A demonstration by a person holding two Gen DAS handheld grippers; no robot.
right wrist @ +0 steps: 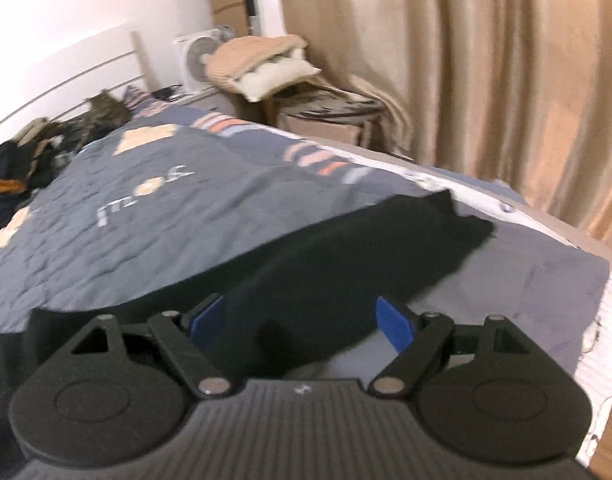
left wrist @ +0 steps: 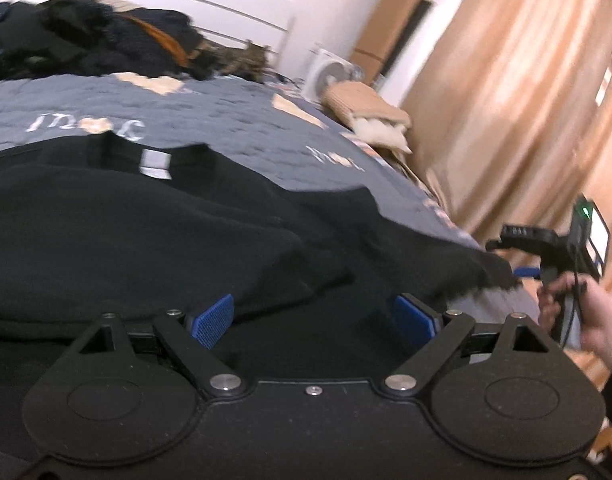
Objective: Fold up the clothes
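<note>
A black garment (left wrist: 153,224) lies spread on the grey quilted bed cover (left wrist: 241,112), its neck label (left wrist: 155,164) facing up at the far side. My left gripper (left wrist: 314,320) hovers just over the near part of the cloth, open, nothing between its blue pads (left wrist: 211,322). In the right wrist view the same black garment (right wrist: 346,256) stretches out as a long sleeve toward the bed's right edge. My right gripper (right wrist: 301,322) is open above the sleeve's near end, and its blue pads (right wrist: 394,322) hold nothing.
A pile of dark clothes (left wrist: 85,36) sits at the head of the bed by the white headboard (left wrist: 225,8). A hand (left wrist: 586,312) holds the other gripper at the right. Beige curtains (right wrist: 486,80), a white fan (right wrist: 197,56) and a pillow-topped stool (right wrist: 265,68) stand beyond the bed.
</note>
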